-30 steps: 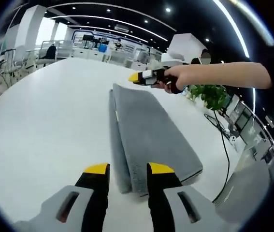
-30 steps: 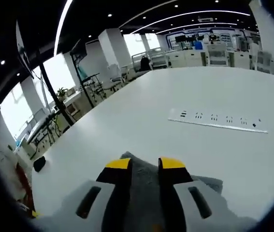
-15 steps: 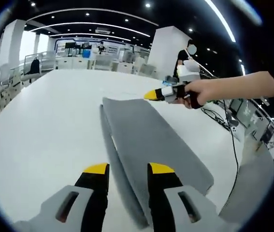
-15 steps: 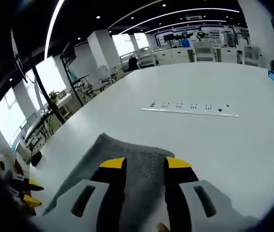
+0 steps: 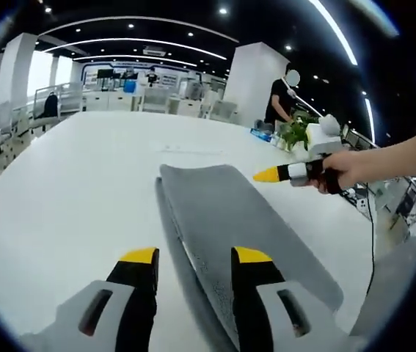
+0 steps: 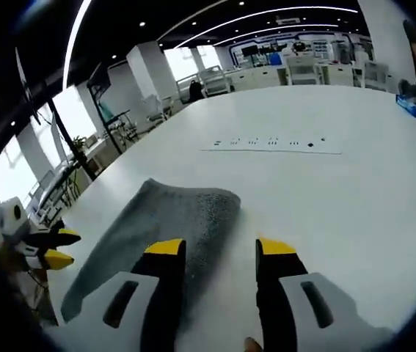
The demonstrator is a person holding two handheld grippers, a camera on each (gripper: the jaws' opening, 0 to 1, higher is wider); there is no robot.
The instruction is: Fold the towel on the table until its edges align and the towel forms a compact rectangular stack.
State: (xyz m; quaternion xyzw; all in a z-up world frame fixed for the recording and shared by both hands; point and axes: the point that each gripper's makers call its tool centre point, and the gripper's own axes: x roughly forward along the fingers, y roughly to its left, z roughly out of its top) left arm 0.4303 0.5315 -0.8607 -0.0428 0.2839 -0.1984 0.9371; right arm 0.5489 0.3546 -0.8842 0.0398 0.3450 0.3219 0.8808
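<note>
left gripper view: my left gripper (image 5: 193,257) sits low over the near end of the grey towel (image 5: 244,220), jaws parted with nothing between them. i judge it is held there, clear of the cloth, so the fold can be checked before the next grasp. the towel lies on the white table (image 5: 68,183) as a long strip folded lengthwise; a second layer shows along its left edge, slightly offset from the top layer, so the edges are not fully aligned. the strip runs away from me towards the far, rounded end. my right gripper (image 5: 285,174) comes in from the right, held in a hand (image 5: 347,170), its yellow tips just beside the far part of the towel and apart from it. whether its jaws are parted cannot be told from here. a potted plant (image 5: 296,134) stands at the far edge of the table.

right gripper view: my right gripper (image 6: 221,253) has its jaws wide and empty, over bare table just off the towel's (image 6: 163,227) side edge. the left gripper (image 6: 50,248) shows at the far end of the strip, apart from it. a strip of sockets (image 6: 270,145) is set in the table beyond.

containers: none seen holding anything. my judgement is that a crosswise fold is due, so each gripper will need a corner.
</note>
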